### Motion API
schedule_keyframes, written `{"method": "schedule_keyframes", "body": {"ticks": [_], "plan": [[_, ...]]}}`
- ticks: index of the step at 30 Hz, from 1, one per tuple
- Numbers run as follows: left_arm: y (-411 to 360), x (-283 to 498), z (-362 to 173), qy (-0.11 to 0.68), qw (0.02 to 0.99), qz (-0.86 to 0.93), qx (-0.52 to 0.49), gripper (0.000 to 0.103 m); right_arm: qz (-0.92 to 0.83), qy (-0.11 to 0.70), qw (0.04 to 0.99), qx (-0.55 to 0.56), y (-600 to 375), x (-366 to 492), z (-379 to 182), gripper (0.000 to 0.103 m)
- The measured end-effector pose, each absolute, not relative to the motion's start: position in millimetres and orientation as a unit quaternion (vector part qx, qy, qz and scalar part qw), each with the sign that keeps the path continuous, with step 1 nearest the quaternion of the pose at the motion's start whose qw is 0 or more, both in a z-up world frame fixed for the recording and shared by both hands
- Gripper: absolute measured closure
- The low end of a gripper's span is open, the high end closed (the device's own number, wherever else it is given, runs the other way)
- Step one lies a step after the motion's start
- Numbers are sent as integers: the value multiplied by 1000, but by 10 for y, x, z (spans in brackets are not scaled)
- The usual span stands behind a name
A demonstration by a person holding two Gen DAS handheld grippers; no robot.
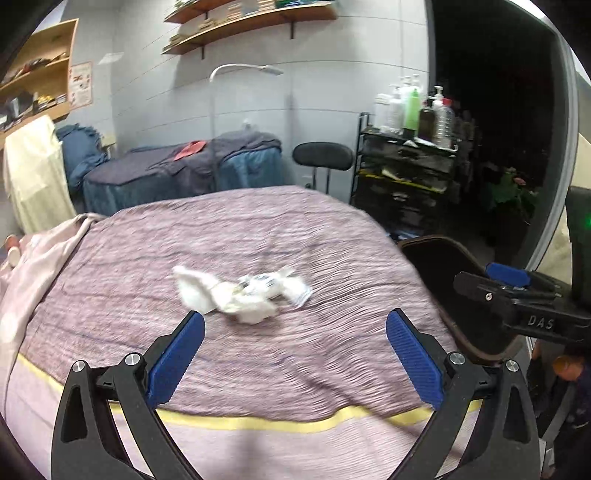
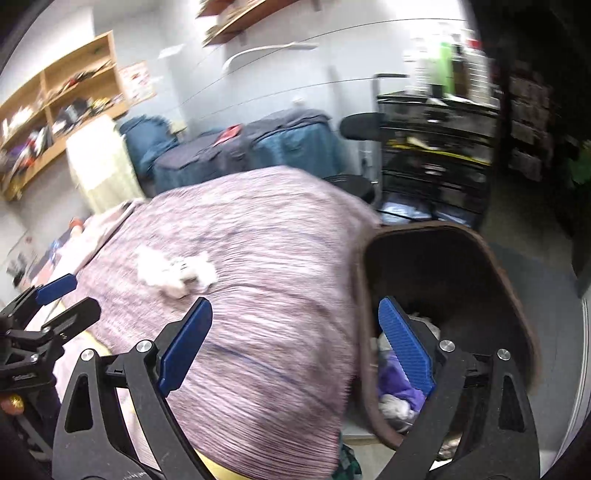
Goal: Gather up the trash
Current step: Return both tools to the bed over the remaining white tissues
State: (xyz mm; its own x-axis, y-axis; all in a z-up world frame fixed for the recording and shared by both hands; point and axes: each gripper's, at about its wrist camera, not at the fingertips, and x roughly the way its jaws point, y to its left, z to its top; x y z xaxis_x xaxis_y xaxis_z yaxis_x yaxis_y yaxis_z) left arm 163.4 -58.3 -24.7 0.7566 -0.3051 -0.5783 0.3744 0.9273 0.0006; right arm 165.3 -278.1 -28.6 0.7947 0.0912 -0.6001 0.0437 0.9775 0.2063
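A heap of crumpled white tissues and wrappers (image 1: 243,293) lies in the middle of the bed's purple cover (image 1: 258,229). My left gripper (image 1: 295,317) hovers just short of it, open and empty. From the right wrist view the same white trash (image 2: 173,273) shows to the upper left. My right gripper (image 2: 295,304) is open and empty, straddling the bed's edge and a dark brown bin (image 2: 443,266) that holds purple and white scraps (image 2: 397,387). The right gripper (image 1: 517,284) shows at the right edge of the left wrist view, over the bin (image 1: 436,258).
A black trolley (image 1: 406,173) with bottles stands beyond the bed, beside a black stool (image 1: 323,157). A second bed in blue covers (image 1: 177,173) sits against the far wall under wooden shelves (image 1: 251,22). A pale pink sheet (image 1: 33,266) hangs off the left side.
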Motion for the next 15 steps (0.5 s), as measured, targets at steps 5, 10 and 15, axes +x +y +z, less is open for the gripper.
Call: {"method": "schedule_keyframes", "body": {"ticks": [5, 10, 15], "plan": [[-194, 1746, -340, 320, 935, -140, 53, 6, 61, 338, 937, 70, -2382, 1912, -262, 13], [83, 1848, -404, 335, 934, -117, 35, 6, 95, 367, 924, 41, -2039, 2262, -312, 13], [186, 1917, -481, 351, 929, -112, 34, 6, 114, 393, 912, 21, -1792, 2599, -398, 13]]}}
